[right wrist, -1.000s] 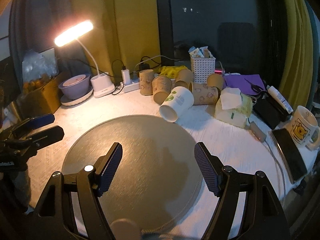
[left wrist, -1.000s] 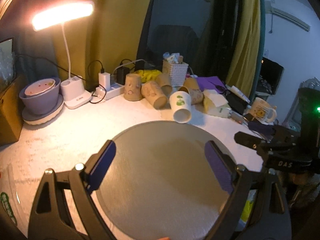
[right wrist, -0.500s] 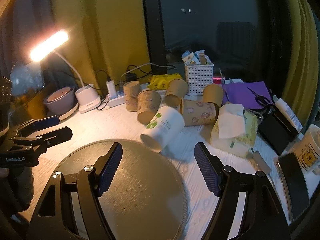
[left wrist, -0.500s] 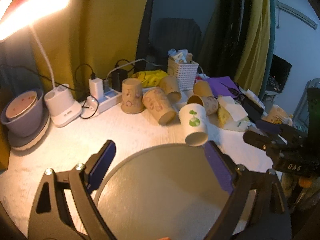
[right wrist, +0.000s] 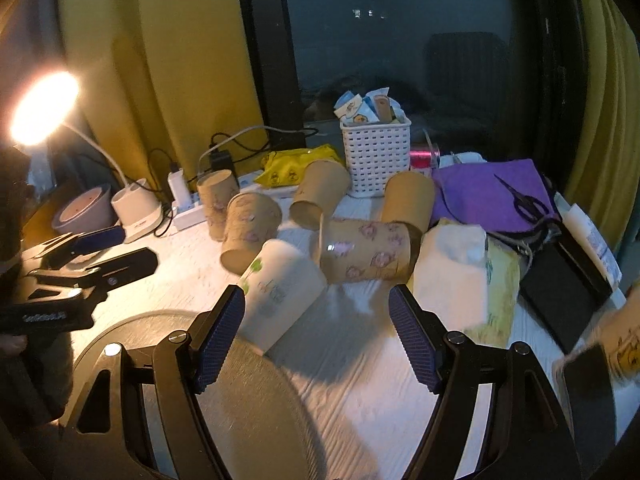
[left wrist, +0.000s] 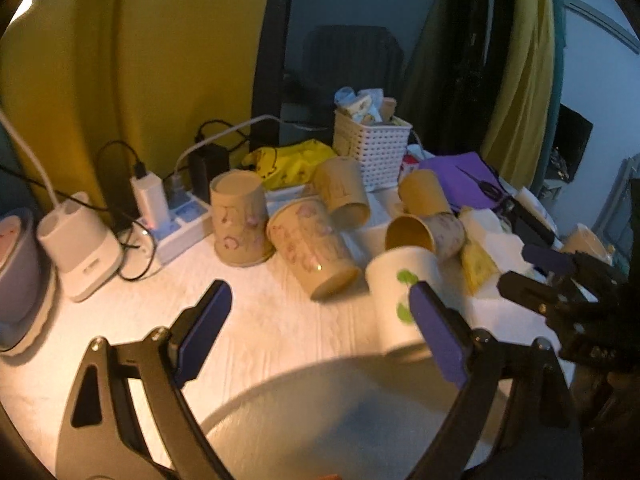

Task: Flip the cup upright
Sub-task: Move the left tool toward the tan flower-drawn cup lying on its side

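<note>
A white paper cup with a green leaf print [left wrist: 396, 300] lies on its side at the far edge of a round grey mat [left wrist: 340, 420]; it also shows in the right wrist view [right wrist: 280, 292]. My left gripper [left wrist: 320, 332] is open and empty, its right finger just in front of the cup. My right gripper [right wrist: 316, 336] is open and empty, the cup just beyond its left finger. Several brown paper cups [left wrist: 308, 248] lie or stand behind it [right wrist: 364, 250].
A white basket [right wrist: 376, 160], power strip [left wrist: 180, 224], lamp base [left wrist: 80, 248], purple bowl [right wrist: 84, 208], tissue pack [right wrist: 464, 276], purple cloth with scissors [right wrist: 492, 192], black phones [right wrist: 560, 284] and a mug [right wrist: 620, 344] crowd the white table.
Both grippers have moved forward toward the cups. The white cup now appears larger and close to the fingers. Both stay open.
</note>
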The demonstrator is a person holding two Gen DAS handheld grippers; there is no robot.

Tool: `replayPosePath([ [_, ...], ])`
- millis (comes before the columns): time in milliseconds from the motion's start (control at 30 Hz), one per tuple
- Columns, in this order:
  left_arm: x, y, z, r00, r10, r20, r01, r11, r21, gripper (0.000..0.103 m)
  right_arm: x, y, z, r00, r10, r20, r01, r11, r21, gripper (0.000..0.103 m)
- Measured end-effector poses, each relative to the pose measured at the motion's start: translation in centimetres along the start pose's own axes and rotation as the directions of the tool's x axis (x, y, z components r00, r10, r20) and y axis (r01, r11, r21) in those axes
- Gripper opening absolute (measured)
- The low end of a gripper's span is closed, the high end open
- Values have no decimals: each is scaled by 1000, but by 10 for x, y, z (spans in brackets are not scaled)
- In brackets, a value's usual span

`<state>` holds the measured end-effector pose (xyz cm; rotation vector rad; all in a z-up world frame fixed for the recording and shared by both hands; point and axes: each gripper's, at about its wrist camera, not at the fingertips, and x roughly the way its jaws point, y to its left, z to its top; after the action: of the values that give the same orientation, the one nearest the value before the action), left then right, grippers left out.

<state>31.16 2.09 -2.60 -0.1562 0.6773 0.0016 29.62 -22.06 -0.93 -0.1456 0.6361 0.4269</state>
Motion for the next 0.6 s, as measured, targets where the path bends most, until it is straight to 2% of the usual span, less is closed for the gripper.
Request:
replayPosePath([
  [267, 54, 10, 20, 997, -1, -74, -4, 998, -60, 91, 32, -17, 21, 1000, -10, 7, 10, 1000, -2, 77],
  [600, 106, 11, 23, 981, -64, -184, 33, 986, -166, 91, 61, -30, 31, 1000, -8, 4, 8, 1000, 5, 77],
])
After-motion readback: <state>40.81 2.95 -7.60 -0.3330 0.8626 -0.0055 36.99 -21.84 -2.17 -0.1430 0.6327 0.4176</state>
